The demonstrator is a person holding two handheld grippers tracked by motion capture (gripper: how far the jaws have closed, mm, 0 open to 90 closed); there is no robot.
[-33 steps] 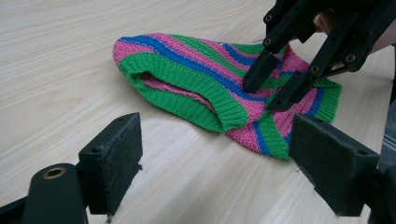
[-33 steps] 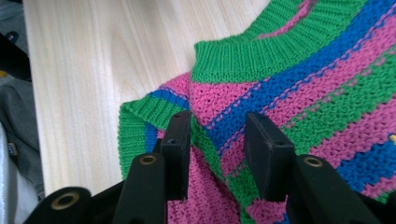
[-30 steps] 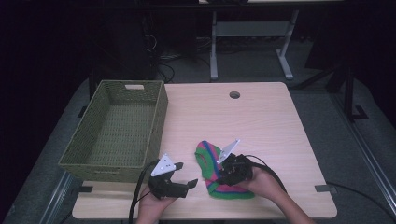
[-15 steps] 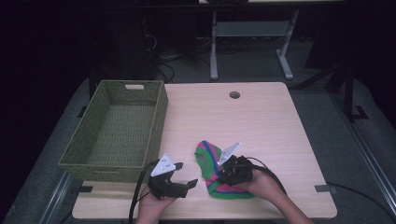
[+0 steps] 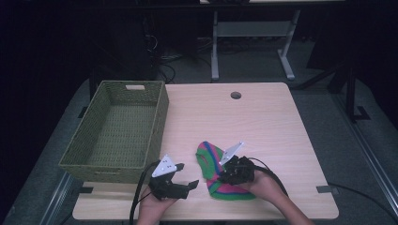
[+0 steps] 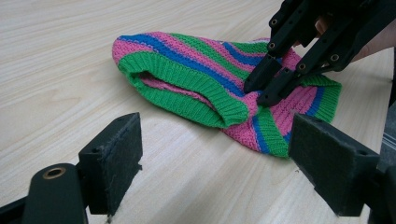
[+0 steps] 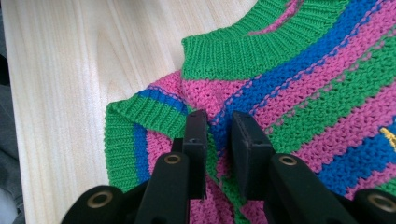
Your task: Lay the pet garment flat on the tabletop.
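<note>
Your right hand-held gripper has just been closing its jaws, and they now pinch a fold of the striped knitted sweater, which lies bunched on the near part of the desk, right in front of you. In the right gripper view the pads squeeze a ridge of pink and blue knit just behind the green ribbed cuff, a sensible spot since the thicker edge nearby gives the fabric some body to hold. How deep the bite goes I can't quite tell, as the fold runs down between the jaws out of sight.

Your left hand-held gripper waits just beside the sweater, jaws spread wide and nothing between them. Its own view looks straight at the green ribbed opening, so you seem placed to take a second hold there while the right one keeps the garment from sliding.

The woven green basket stands at the left of the desk, well apart from the sweater and with its inside bare, probably the place where the sweater is meant to go.
</note>
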